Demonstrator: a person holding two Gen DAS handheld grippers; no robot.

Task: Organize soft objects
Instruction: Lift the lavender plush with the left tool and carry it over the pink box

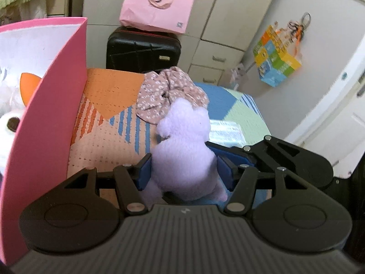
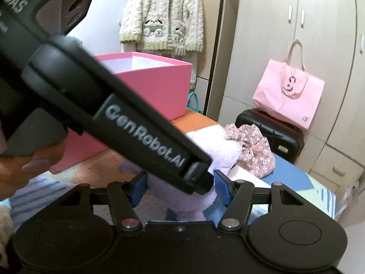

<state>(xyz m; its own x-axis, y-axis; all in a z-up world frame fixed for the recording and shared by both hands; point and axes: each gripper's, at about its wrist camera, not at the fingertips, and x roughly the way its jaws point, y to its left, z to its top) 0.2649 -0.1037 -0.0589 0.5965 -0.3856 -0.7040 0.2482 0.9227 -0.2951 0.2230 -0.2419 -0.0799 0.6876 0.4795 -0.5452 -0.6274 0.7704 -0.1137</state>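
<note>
My left gripper point(image 1: 183, 171) is shut on a lilac plush toy point(image 1: 182, 155) and holds it above the quilt, just right of the pink box point(image 1: 52, 105). The box holds white and orange plush toys point(image 1: 13, 105). A pink floral cloth point(image 1: 168, 93) lies on the quilt behind the plush. In the right wrist view my right gripper point(image 2: 178, 188) stands wide around the same lilac plush point(image 2: 182, 196), with the left gripper's black body point(image 2: 127, 123) crossing in front; its blue pads sit beside the plush without visibly squeezing it. The floral cloth point(image 2: 253, 150) and pink box point(image 2: 157, 84) lie beyond.
A patchwork quilt point(image 1: 109, 114) covers the bed. A black suitcase point(image 1: 141, 50) with a pink tote bag point(image 1: 157, 4) on top stands behind the bed, by cream wardrobes point(image 2: 285, 45). A colourful bag point(image 1: 276, 61) hangs on the door. A knitted sweater point(image 2: 162, 13) hangs behind the box.
</note>
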